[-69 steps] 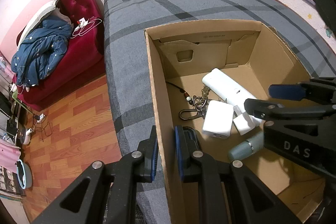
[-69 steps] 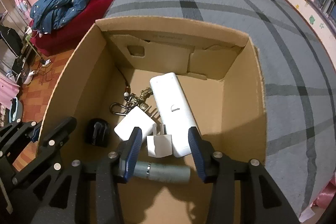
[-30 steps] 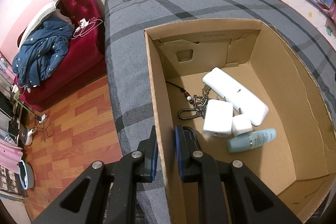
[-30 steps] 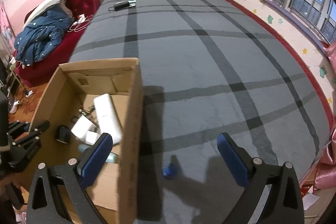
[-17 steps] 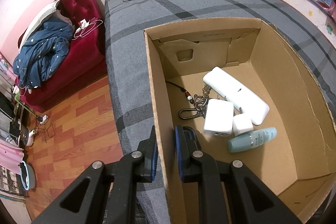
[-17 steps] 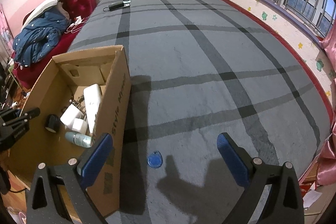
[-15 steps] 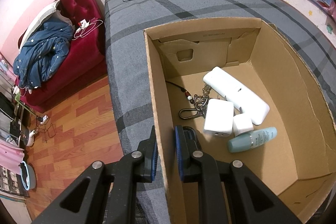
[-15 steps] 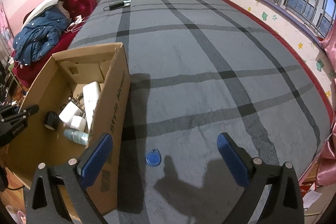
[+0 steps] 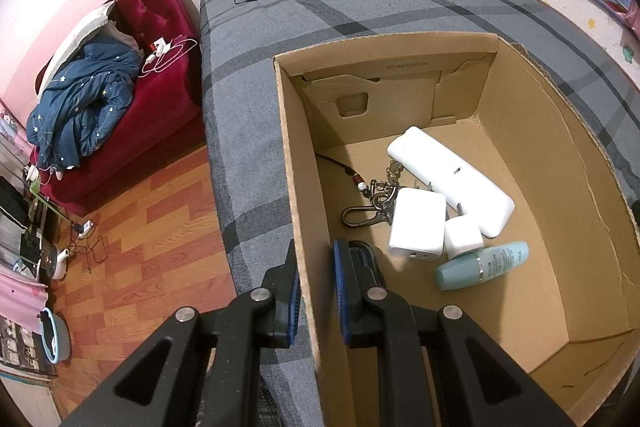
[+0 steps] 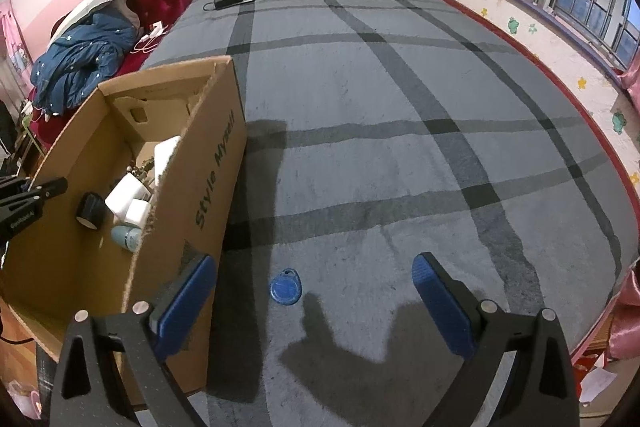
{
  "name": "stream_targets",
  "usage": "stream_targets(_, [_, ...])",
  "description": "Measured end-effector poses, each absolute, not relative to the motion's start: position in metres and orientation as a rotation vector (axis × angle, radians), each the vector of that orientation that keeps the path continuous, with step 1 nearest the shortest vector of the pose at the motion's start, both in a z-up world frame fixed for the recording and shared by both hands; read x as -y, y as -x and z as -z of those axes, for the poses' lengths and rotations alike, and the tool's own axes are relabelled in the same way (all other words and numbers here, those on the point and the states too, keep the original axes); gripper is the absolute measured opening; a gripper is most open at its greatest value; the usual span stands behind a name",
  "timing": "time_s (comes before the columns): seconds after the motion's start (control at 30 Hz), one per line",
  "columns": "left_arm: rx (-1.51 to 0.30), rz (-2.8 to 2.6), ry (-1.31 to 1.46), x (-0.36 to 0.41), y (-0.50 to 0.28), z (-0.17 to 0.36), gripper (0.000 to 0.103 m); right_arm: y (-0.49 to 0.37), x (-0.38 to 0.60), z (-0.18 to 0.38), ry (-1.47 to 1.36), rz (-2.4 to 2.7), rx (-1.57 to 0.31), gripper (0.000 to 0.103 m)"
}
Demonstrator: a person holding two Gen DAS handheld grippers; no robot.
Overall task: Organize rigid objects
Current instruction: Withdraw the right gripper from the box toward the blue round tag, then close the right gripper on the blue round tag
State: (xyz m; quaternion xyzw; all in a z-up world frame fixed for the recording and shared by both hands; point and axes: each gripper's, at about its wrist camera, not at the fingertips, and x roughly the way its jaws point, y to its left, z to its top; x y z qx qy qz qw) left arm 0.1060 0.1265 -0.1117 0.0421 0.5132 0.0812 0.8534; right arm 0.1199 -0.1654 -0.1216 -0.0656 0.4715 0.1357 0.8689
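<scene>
One flat blue key fob [image 10: 285, 286] may slip the wide-open right hand-held gripper [image 10: 314, 301]; left hand-held gripper [image 9: 316, 277] clamps the cardboard box [image 9: 298, 163] wall.

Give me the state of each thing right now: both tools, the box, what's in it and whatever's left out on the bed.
Left tool: shut on the cardboard box's wall.
Right tool: open, empty.
Cardboard box: upright on the bed, top open.
Blue key fob: flat on the bed, outside the box, ahead of the right tool.
Teal bottle: lying on its side in the box.
</scene>
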Motion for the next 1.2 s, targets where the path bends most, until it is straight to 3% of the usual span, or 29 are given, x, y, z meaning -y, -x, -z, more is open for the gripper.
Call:
stream_targets(0.57, [-1.074,-0.175,-0.09,-0.126,-0.103,0.112,0.016,-0.136,0.15,0.191,0.221,-0.365,-1.093,0.077])
stream_targets(0.63, [-1.074,-0.176,-0.091,-0.126,-0.102,0.112,0.016,-0.137,0.148,0.198,0.227,-0.374,-1.108,0.068])
stream_targets(0.77, [-1.074,-0.175,-0.092,-0.126,-0.103,0.112,0.016,-0.137,0.145,0.209,0.233,-0.396,-1.134,0.061])
stream_targets(0.87, [-1.074,-0.176,-0.093,-0.126,-0.103,0.112,0.016,-0.138,0.144,0.215,0.229,-0.4,-1.142,0.048])
stream_targets(0.93, [-1.074,-0.176,-0.093,-0.126,-0.103,0.112,0.016,-0.137,0.144,0.216,0.222,-0.401,-1.138,0.028])
stream_targets(1.2, [-1.074,-0.177,-0.095,-0.126,-0.103,0.112,0.016,-0.132,0.141,0.212,0.222,-0.376,-1.122,0.028])
